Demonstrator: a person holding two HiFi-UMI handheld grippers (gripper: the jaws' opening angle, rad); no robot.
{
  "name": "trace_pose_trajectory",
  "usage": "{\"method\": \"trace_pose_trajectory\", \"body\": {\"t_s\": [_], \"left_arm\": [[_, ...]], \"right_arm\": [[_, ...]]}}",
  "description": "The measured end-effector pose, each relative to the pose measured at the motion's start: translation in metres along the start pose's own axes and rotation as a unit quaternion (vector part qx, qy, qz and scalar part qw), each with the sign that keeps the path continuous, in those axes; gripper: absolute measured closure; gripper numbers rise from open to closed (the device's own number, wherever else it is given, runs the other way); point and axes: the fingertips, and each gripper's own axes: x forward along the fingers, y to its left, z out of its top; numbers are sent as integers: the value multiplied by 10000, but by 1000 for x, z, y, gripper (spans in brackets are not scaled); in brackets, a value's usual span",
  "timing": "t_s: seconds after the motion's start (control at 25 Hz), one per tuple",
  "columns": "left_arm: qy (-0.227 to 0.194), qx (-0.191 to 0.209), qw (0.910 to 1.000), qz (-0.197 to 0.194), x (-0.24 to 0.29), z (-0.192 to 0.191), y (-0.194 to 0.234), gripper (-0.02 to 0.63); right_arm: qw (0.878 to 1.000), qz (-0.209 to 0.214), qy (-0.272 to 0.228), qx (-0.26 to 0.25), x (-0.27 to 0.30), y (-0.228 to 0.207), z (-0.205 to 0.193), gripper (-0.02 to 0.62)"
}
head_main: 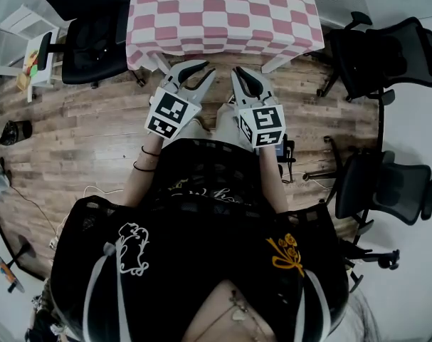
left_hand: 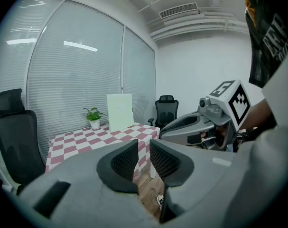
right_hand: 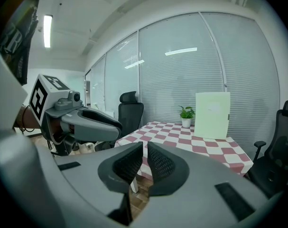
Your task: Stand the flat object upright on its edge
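Observation:
The flat object is a pale green board (left_hand: 120, 111) that stands upright on the pink-and-white checked table (left_hand: 82, 139), beside a small potted plant (left_hand: 94, 116). The right gripper view shows the same board (right_hand: 212, 108) at the table's far side. Both grippers are held side by side over the wooden floor, short of the table (head_main: 223, 13) and apart from the board. My left gripper (head_main: 210, 68) is shut with nothing between its pads. My right gripper (head_main: 237, 72) is shut and empty too. Each gripper appears in the other's view.
Black office chairs stand around the table: one at the left (head_main: 95, 41), two at the right (head_main: 386, 48) (head_main: 386, 184). A small white shelf with coloured items (head_main: 34, 63) sits at the far left. Cables lie on the wooden floor (head_main: 73, 120).

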Motion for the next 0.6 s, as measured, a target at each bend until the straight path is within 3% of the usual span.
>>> {"method": "trace_pose_trajectory", "body": {"t_s": [0.6], "left_arm": [[64, -2, 10000, 52, -1, -5, -5, 520]], "right_arm": [[10000, 75, 23, -32, -6, 3, -5, 560]]}}
